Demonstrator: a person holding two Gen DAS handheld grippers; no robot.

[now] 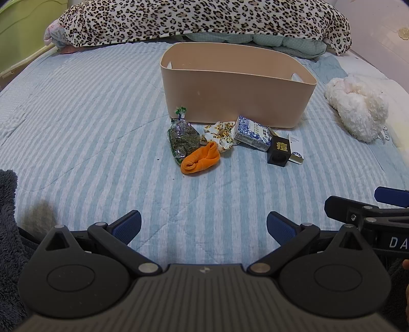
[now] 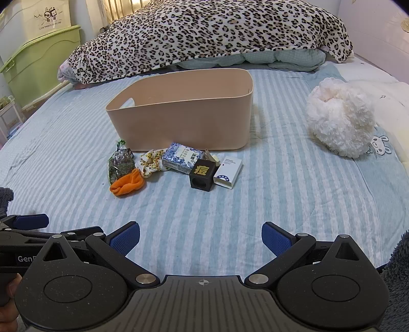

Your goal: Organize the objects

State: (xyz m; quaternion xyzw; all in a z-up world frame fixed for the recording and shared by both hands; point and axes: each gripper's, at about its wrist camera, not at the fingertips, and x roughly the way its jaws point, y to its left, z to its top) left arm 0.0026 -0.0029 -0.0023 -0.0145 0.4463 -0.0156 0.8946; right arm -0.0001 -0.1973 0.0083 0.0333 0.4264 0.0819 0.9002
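Observation:
A beige bin [image 1: 237, 99] [image 2: 184, 122] stands on the striped bed. In front of it lie a bag of dried herbs [image 1: 182, 139] [image 2: 119, 166], an orange sock [image 1: 200, 159] [image 2: 127, 185], a floral cloth [image 1: 219, 134] [image 2: 150, 159], a blue-white box [image 1: 253, 134] [image 2: 182, 158], a black cube [image 1: 279, 151] [image 2: 202, 176] and a white box [image 1: 296, 148] [image 2: 228, 172]. My left gripper [image 1: 204, 227] is open and empty, well short of the items. My right gripper [image 2: 200, 236] is open and empty too.
A fluffy white plush [image 1: 358, 107] [image 2: 340, 120] lies to the right. A leopard-print blanket [image 1: 204, 20] [image 2: 212, 33] is heaped behind the bin. Green storage boxes [image 2: 38, 69] stand beside the bed at the left.

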